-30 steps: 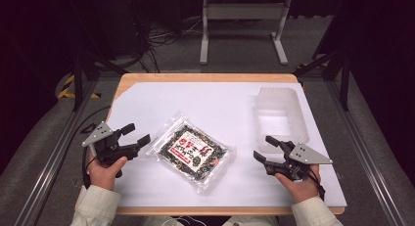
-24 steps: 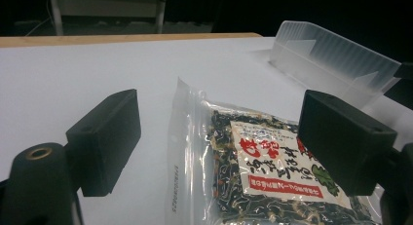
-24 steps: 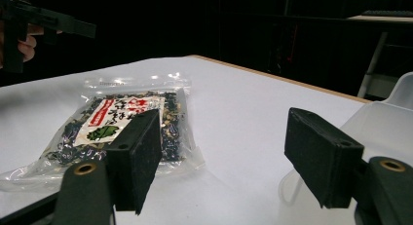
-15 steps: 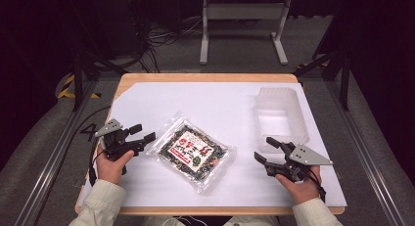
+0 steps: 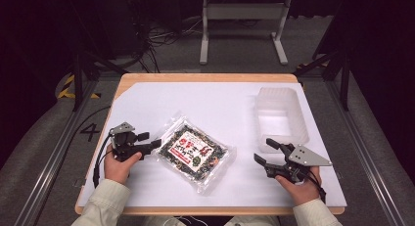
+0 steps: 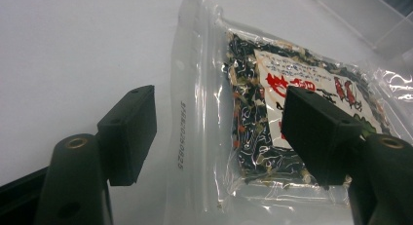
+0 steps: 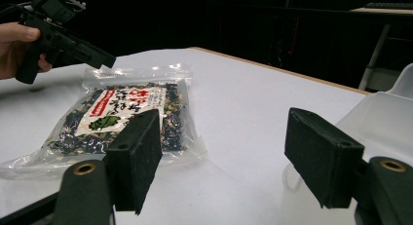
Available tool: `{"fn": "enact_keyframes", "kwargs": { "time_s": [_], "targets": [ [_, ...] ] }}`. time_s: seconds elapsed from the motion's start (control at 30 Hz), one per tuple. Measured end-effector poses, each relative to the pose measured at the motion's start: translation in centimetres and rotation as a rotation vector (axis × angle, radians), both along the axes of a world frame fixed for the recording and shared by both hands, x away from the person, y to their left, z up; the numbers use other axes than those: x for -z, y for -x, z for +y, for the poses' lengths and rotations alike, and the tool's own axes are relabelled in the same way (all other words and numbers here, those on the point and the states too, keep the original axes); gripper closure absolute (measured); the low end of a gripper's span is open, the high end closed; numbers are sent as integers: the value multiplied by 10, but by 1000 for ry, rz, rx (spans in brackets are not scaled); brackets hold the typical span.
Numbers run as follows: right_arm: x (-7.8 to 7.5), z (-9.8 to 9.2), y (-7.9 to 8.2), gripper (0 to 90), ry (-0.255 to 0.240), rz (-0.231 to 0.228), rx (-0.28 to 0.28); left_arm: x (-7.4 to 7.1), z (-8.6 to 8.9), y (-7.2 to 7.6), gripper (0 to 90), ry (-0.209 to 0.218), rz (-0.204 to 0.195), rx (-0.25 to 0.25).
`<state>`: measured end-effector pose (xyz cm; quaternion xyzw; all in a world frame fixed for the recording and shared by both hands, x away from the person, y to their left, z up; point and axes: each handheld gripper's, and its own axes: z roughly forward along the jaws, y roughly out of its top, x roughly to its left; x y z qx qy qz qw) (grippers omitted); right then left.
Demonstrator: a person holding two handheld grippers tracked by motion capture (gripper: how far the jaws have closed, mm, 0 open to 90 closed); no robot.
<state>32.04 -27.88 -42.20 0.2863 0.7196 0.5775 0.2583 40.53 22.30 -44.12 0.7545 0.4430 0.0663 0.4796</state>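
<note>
A clear packet (image 5: 195, 152) of dark dried food with a red and white label lies flat near the middle of the white bench (image 5: 215, 103). The left claw (image 5: 149, 141) stands wide at the packet's left edge, one jaw over the clear seal strip, the other over the bench. The right claw (image 5: 266, 151) is wide too, well right of the packet, just beside a clear tub (image 5: 281, 116) at far right.

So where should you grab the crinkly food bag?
Probably by the clear sealed strip along the bag's left end, coming in from the left. That strip is thin, flat and free of contents, and the open left gripper already sits at it. The middle is too wide and flat to pinch.
</note>
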Motion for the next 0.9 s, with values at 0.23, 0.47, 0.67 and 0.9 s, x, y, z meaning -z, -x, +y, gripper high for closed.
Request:
{"fn": "enact_keyframes", "kwargs": {
  "time_s": [0.23, 0.47, 0.67, 0.9],
  "targets": [
    [0, 0, 0, 290, 2, 1, -4, 6, 0, -1, 303, -39, 41, 6],
    [1, 1, 0, 286, 3, 7, -7, 14, 6, 0, 334, -7, 78, 9],
    [1, 1, 0, 284, 6, 9, -9, 15, 4, 1, 337, -16, 92, 30],
    [2, 2, 0, 290, 16, 11, -4, 15, 3, 2, 403, -59, 106, 64]
  ]
}}
